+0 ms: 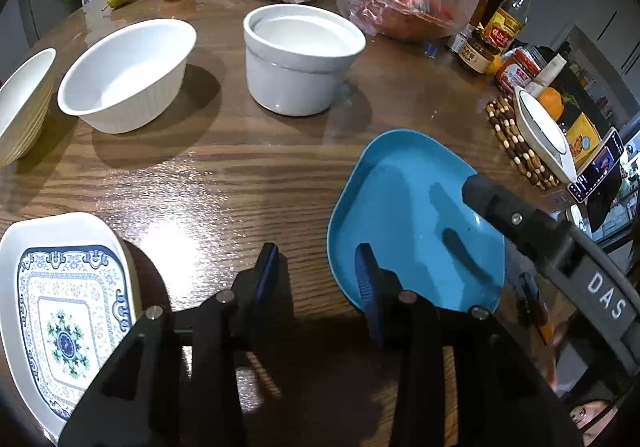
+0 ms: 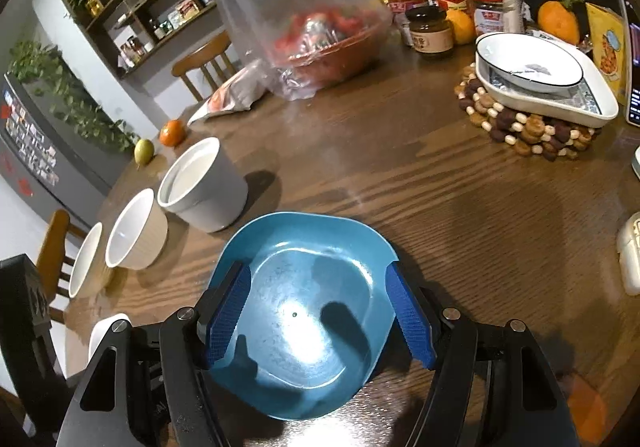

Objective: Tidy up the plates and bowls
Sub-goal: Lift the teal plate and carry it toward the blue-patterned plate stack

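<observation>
Both grippers hover at the blue plate (image 2: 304,311): right gripper (image 2: 320,321) spread across it, left gripper (image 1: 320,279) gaping beside its rim. Light, rigid, slick-looking; grab the rim.

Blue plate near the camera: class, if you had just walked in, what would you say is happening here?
A person with two grippers is working on the blue plate at the wooden table. The right gripper has its jaws on either side of it; whether they press is unclear. The left gripper is open at its rim. White bowls stand behind.
</observation>
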Available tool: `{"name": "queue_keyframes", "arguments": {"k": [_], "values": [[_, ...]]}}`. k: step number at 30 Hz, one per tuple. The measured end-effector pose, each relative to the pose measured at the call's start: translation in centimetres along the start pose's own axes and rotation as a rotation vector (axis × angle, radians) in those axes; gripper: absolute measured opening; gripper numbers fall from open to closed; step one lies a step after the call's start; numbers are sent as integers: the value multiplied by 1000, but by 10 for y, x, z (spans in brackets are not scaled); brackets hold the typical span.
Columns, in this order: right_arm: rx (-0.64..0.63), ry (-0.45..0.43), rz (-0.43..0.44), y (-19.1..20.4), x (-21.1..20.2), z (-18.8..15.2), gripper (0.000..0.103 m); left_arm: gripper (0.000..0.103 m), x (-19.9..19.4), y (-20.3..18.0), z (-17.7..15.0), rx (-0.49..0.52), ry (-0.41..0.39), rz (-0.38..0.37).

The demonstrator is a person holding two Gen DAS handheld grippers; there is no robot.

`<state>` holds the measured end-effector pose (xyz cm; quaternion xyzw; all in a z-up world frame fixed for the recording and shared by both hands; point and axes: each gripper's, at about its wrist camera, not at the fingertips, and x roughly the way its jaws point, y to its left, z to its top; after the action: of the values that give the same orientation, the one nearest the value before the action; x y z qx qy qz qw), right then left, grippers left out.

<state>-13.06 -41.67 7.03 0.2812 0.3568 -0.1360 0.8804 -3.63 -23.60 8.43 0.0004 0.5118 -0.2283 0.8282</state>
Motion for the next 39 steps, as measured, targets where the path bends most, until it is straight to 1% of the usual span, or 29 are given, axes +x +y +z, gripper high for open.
{"name": "queue_keyframes", "arguments": {"k": [2, 7, 10, 13, 15, 17, 19, 20, 21, 22, 24, 25, 29, 34, 39], "values": [[5, 13, -14, -2, 2, 0, 72, 37, 1, -2, -1, 4, 4, -3], [12, 8, -12, -5, 0, -1, 72, 37, 2, -3, -1, 3, 2, 1], [11, -7, 1, -6, -7, 2, 72, 37, 1, -3, 0, -1, 0, -4], [11, -37, -20, -8, -16, 4, 72, 37, 1, -3, 0, -2, -4, -9], [12, -30, -32, -10, -13, 6, 72, 37, 1, -4, 0, -1, -1, -12], [17, -2, -37, -12, -4, 5, 72, 37, 2, -5, 0, 2, 1, -17], [20, 19, -41, -13, 4, 3, 69, 37, 3, -5, 0, 3, -1, -20], [19, 33, -43, -13, 8, 1, 64, 36, 3, -6, 0, 3, -2, -21], [18, 43, -45, -13, 11, 0, 59, 32, 3, -6, 0, 5, -2, -23], [14, 55, -42, -12, 15, -2, 58, 31, 3, -7, -1, 9, -2, -29], [5, 72, -21, -9, 20, -5, 49, 27, 4, -9, -1, 20, -2, -30], [-8, 68, -24, -6, 21, -6, 48, 26, 3, -9, -2, 25, -9, -16], [-17, 56, -39, -1, 21, -7, 45, 26, 1, -5, -3, 18, -16, -10], [-30, 44, -38, 6, 17, -13, 45, 27, -11, -3, -6, 27, -49, 7], [-48, 14, -26, 17, 5, -14, 45, 27, -25, 2, -10, 22, -76, 0]]}}
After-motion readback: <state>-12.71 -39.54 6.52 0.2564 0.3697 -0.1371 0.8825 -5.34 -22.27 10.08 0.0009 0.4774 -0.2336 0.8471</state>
